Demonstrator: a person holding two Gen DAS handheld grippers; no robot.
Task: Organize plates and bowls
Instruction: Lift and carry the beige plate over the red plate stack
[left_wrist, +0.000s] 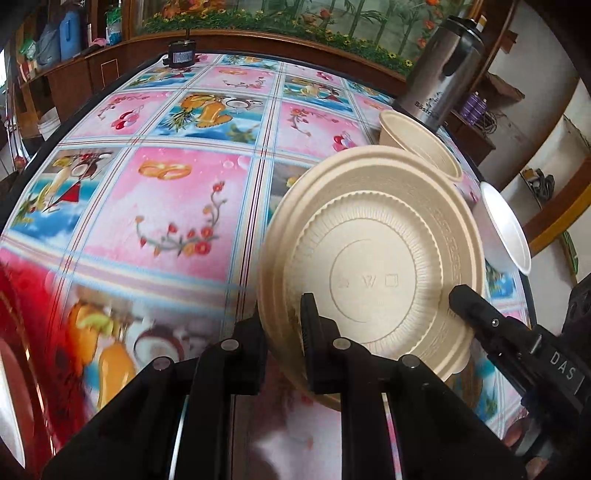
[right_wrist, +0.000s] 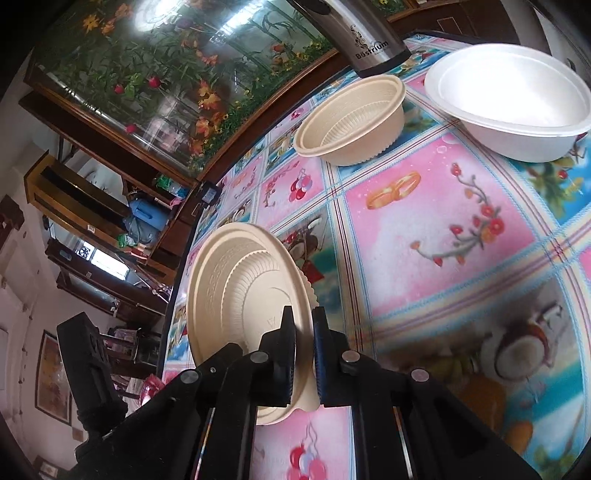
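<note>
Left gripper (left_wrist: 282, 325): nearly closed, its pads pinch the rim of a beige plate (left_wrist: 373, 266), one finger outside the rim and one on the inner face.
Right gripper (right_wrist: 303, 347): closed almost fully on the opposite rim of the same plate (right_wrist: 243, 291); its tip shows in the left view at the plate's right side (left_wrist: 465, 299).
Plate: tilted up on edge, clear of the counter (left_wrist: 166, 206), its hollow face toward the left camera. A second rim seems to show behind it; whether that is another plate nested in I cannot tell.
Beige bowl (right_wrist: 351, 122): upright near the far edge of the counter, just in front of a steel flask (right_wrist: 369, 37).
White bowl (right_wrist: 509, 107): upright beside the beige bowl, toward the far right corner.
Step, as I judge it: carrying the plate to a place where like pieces are stacked.
Doing it well: hold both pinches steady and move the two hands as one, since a thin rim can slip or bend if they pull apart. Level the plate before lowering, so that it lands flat. Keep it clear of both bowls and the flask. Release one side only when the plate is resting.
Risk: tilted this steeply, anything nested in could slide out.
</note>
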